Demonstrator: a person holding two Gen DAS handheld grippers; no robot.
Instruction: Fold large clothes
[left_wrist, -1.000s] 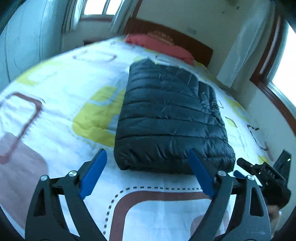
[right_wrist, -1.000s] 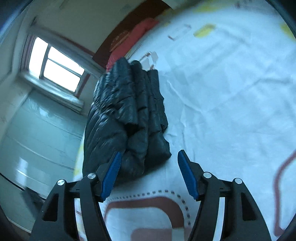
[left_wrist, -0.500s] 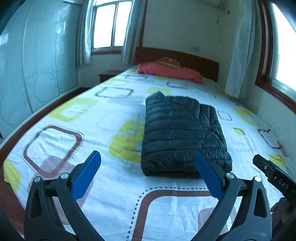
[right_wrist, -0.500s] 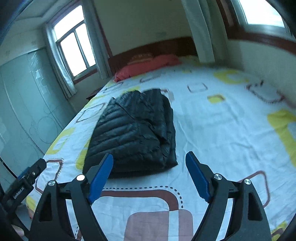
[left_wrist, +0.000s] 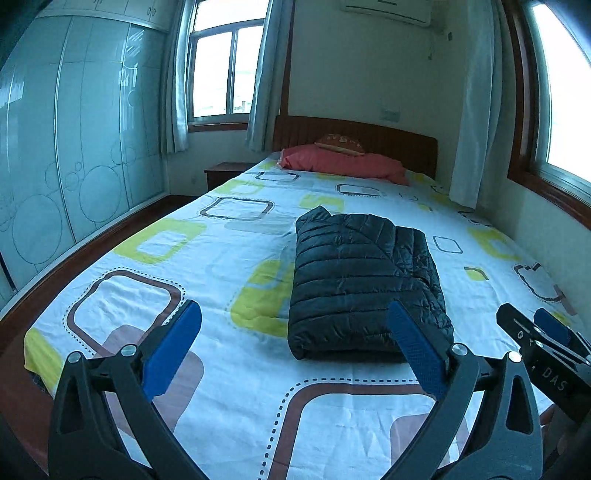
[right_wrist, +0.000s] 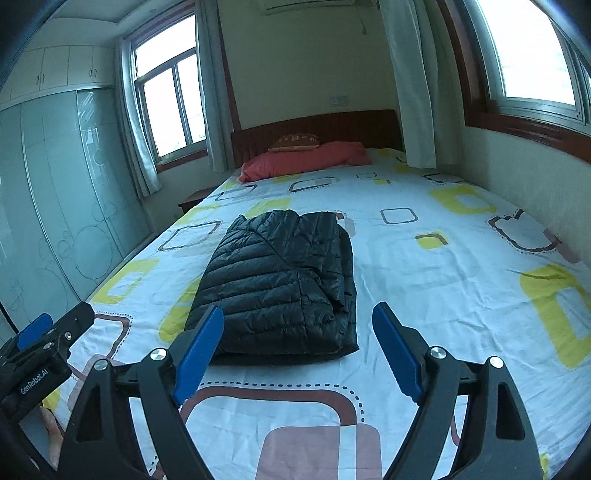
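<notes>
A black puffer jacket (left_wrist: 364, 280) lies folded into a thick rectangle in the middle of the bed; it also shows in the right wrist view (right_wrist: 284, 280). My left gripper (left_wrist: 295, 339) is open and empty, held back above the foot of the bed, short of the jacket. My right gripper (right_wrist: 299, 343) is open and empty, also short of the jacket's near edge. The right gripper shows at the right edge of the left wrist view (left_wrist: 543, 343). The left gripper shows at the left edge of the right wrist view (right_wrist: 44, 339).
The bed sheet (left_wrist: 177, 266) is white with yellow and brown squares. A red pillow (left_wrist: 343, 164) lies by the wooden headboard (left_wrist: 399, 142). Glass wardrobe doors (left_wrist: 55, 158) stand left, a wall and window (right_wrist: 524, 155) right. A nightstand (left_wrist: 225, 173) sits by the bed.
Both grippers have pulled back and up from the jacket's near edge, so the whole bed and room now show. The folded jacket has stayed in place.
</notes>
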